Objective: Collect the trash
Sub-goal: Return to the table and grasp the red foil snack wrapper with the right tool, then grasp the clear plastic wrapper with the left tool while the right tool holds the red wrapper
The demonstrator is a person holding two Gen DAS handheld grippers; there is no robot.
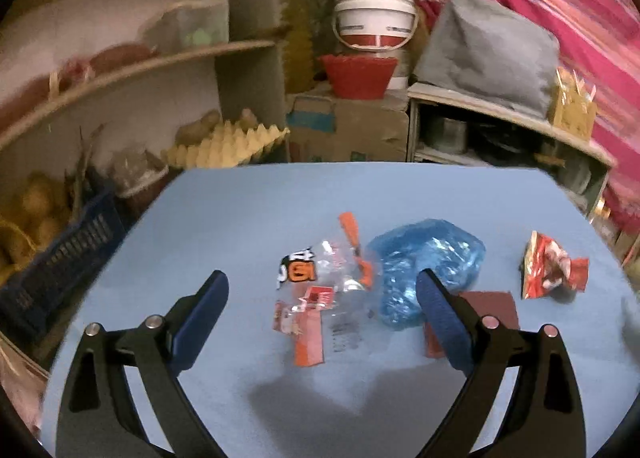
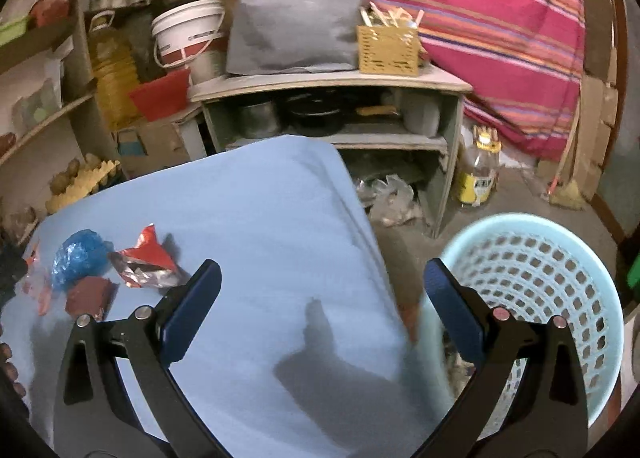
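Observation:
Trash lies on the blue table (image 1: pixel 260 210): a clear wrapper with orange and red print (image 1: pixel 320 290), a crumpled blue plastic bag (image 1: pixel 424 262), a dark red square piece (image 1: pixel 494 304) and a red foil snack wrapper (image 1: pixel 550 268). My left gripper (image 1: pixel 322 282) is open above the clear wrapper, holding nothing. In the right wrist view the blue bag (image 2: pixel 78 256), dark red piece (image 2: pixel 88 294) and foil wrapper (image 2: pixel 146 260) lie at the left. My right gripper (image 2: pixel 320 276) is open and empty over the table's right edge, beside a light blue perforated basket (image 2: pixel 548 278) on the floor.
Shelves (image 1: pixel 132 66) with egg trays (image 1: pixel 228 142) stand beyond the table on the left, and a blue crate (image 1: pixel 68 254) sits below them. A low cabinet (image 2: pixel 332 114) with pots, a white bucket (image 1: pixel 374 22) and a yellow-labelled bottle (image 2: pixel 480 172) stand behind. A striped pink cloth (image 2: pixel 480 18) hangs at the right.

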